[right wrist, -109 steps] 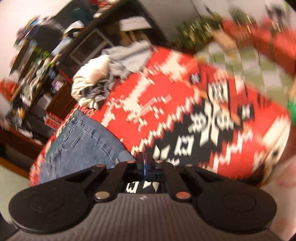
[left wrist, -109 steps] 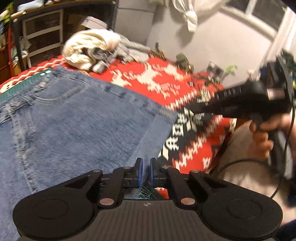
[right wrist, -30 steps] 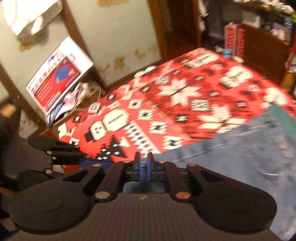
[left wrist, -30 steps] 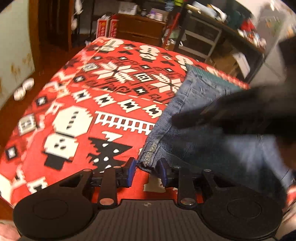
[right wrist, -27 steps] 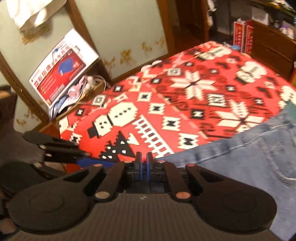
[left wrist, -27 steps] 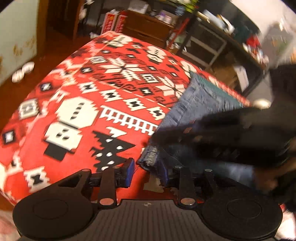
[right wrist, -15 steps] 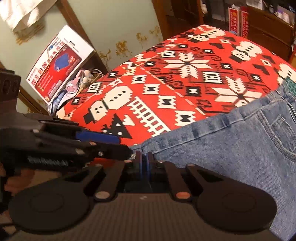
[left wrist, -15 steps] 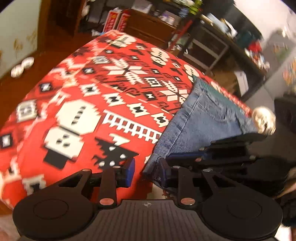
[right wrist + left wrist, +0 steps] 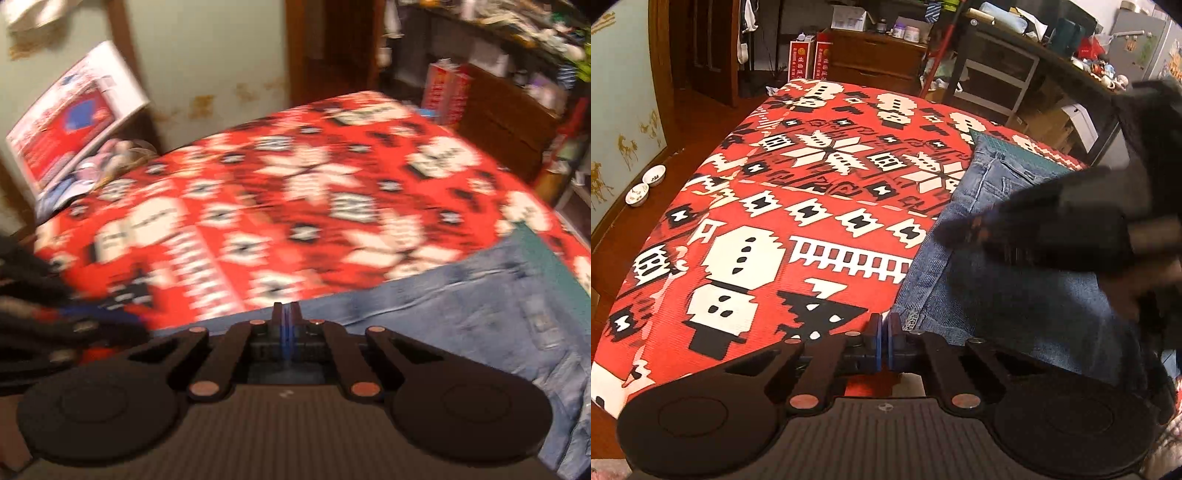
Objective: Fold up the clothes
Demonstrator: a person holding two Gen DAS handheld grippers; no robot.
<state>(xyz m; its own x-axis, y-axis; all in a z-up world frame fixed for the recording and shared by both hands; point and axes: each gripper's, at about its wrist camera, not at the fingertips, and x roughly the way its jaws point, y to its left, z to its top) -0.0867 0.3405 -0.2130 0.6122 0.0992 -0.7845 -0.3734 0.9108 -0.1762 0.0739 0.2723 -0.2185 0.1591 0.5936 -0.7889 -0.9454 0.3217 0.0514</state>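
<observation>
I am at the gripping step of a fold. The faded blue denim jeans (image 9: 1008, 295) lie flat on the bed covered with a red, white and black patterned blanket (image 9: 798, 206), along its right side, with the hem end nearest me and the waistband toward the far end.

My left claw (image 9: 885, 345) is clenched at the near hem corner, its blue pads (image 9: 874, 345) pressed almost together. The denim edge sits just beside the right pad; whether any cloth is pinched between them I cannot tell.

My right claw (image 9: 285, 334) is also clenched, low over the near long edge of the jeans (image 9: 461, 314). That view is smeared, so I cannot tell if it holds fabric either. In my left view it shows only as a dark blur over the denim.

Next, as I judge it, I need a sure hold on both near corners, then lift them together and carry the hem end over toward the waistband, keeping the edges level so the fold lands square.
</observation>
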